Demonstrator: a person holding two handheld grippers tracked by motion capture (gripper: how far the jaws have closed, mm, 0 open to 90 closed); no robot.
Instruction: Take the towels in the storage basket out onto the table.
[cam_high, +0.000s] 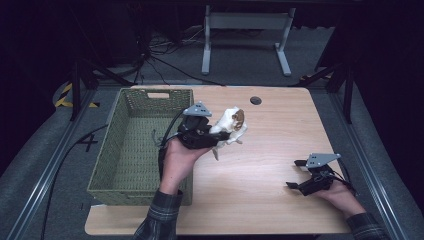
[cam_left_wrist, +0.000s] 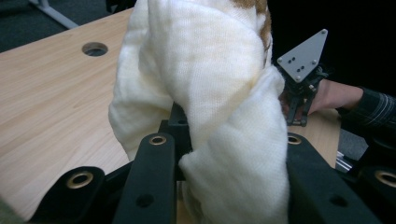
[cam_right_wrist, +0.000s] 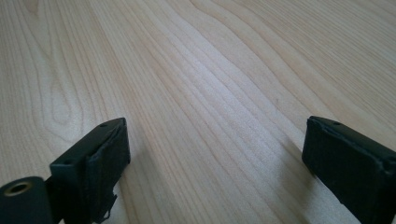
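Note:
A white plush toy (cam_high: 230, 125) with a brown patch hangs above the table, just right of the basket. My left gripper (cam_high: 216, 134) is shut on it; in the left gripper view the soft white body (cam_left_wrist: 215, 107) bulges up between the two black jaws. Over at the table's right side, my right gripper (cam_high: 296, 174) rests low on the wood with its jaws wide apart. In the right gripper view nothing lies between the two fingers (cam_right_wrist: 100, 163), just bare wood grain.
A green woven basket (cam_high: 116, 165) takes up the table's left side, and a thin dark cord lies inside it. The wooden table (cam_high: 270, 130) has a small round hole (cam_high: 255, 100) near its far edge. A white desk frame stands on the floor beyond.

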